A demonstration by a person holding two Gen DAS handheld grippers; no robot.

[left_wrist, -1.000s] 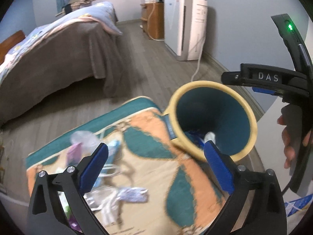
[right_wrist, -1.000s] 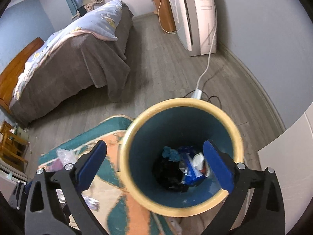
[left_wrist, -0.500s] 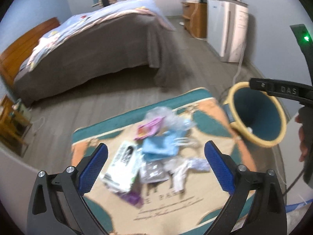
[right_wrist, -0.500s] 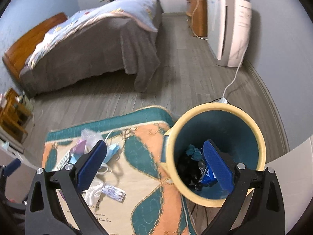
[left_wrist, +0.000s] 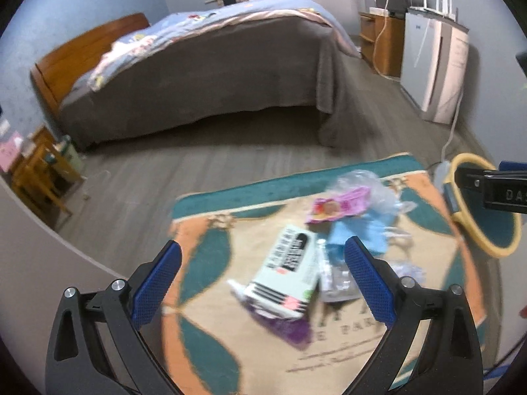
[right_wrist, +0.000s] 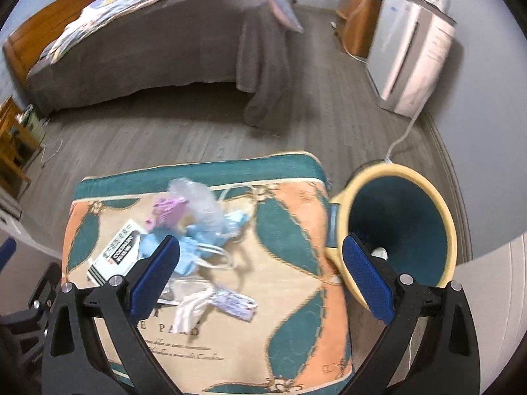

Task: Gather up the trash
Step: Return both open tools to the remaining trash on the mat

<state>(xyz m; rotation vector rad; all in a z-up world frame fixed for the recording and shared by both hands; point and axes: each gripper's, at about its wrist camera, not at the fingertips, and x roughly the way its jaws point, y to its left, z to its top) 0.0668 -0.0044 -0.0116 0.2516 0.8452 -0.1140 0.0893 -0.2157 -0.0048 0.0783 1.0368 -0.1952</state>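
A pile of trash lies on a patterned rug [left_wrist: 210, 299] [right_wrist: 296, 283]: a white and black carton [left_wrist: 286, 276] [right_wrist: 115, 253], a pink wrapper [left_wrist: 339, 205] [right_wrist: 168, 212], blue paper [left_wrist: 362, 240] [right_wrist: 191, 250], clear plastic [right_wrist: 197, 197] and a small packet [right_wrist: 234, 302]. A yellow bin with a teal inside [right_wrist: 398, 230] [left_wrist: 487, 237] stands at the rug's right edge. My left gripper [left_wrist: 263, 283] is open and empty above the carton. My right gripper [right_wrist: 260, 276] is open and empty above the rug, between the pile and the bin.
A bed with a grey cover [left_wrist: 214, 79] [right_wrist: 158, 42] fills the back. A white appliance [left_wrist: 438, 72] [right_wrist: 411, 62] and its cable stand by the right wall. A wooden side table [left_wrist: 36, 177] is at the left. Grey wood floor lies around the rug.
Both grippers have swung left and pulled back from the bin. The left now faces the trash pile; the right now shows the pile and the bin together. Both stay open.
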